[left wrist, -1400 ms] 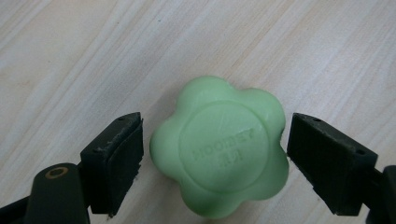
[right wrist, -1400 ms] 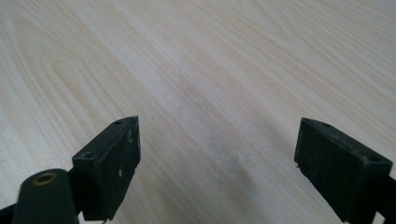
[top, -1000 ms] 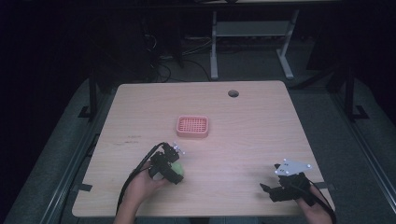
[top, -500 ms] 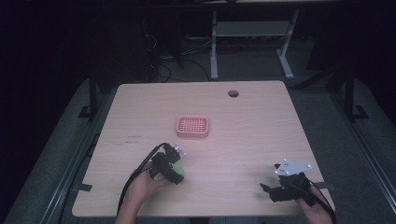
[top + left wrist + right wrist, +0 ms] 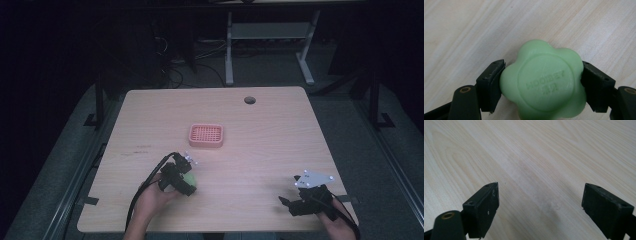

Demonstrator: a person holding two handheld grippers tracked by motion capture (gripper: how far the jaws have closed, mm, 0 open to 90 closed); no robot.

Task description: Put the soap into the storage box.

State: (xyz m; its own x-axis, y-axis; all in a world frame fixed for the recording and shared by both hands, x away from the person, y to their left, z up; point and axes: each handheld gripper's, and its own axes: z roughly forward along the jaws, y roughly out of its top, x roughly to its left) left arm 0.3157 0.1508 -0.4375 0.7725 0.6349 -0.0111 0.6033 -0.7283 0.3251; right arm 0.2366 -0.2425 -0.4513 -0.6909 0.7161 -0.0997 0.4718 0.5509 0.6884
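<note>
A green flower-shaped soap (image 5: 544, 82) with raised lettering sits between the jaws of my left gripper (image 5: 541, 86), which press on its two sides. In the high view that left gripper (image 5: 186, 181) is low on the table's left half, with the green soap (image 5: 190, 178) at its tip. A pink perforated soap dish (image 5: 206, 135) lies near the table's middle, a little beyond the left gripper. My right gripper (image 5: 540, 206) stands open over bare wood. In the high view the right gripper (image 5: 287, 204) is at the near right corner.
The light wooden table (image 5: 280, 140) has a round cable hole (image 5: 249, 100) near its far edge. Beyond the table stands a white desk frame (image 5: 270, 45) on a dark floor with cables.
</note>
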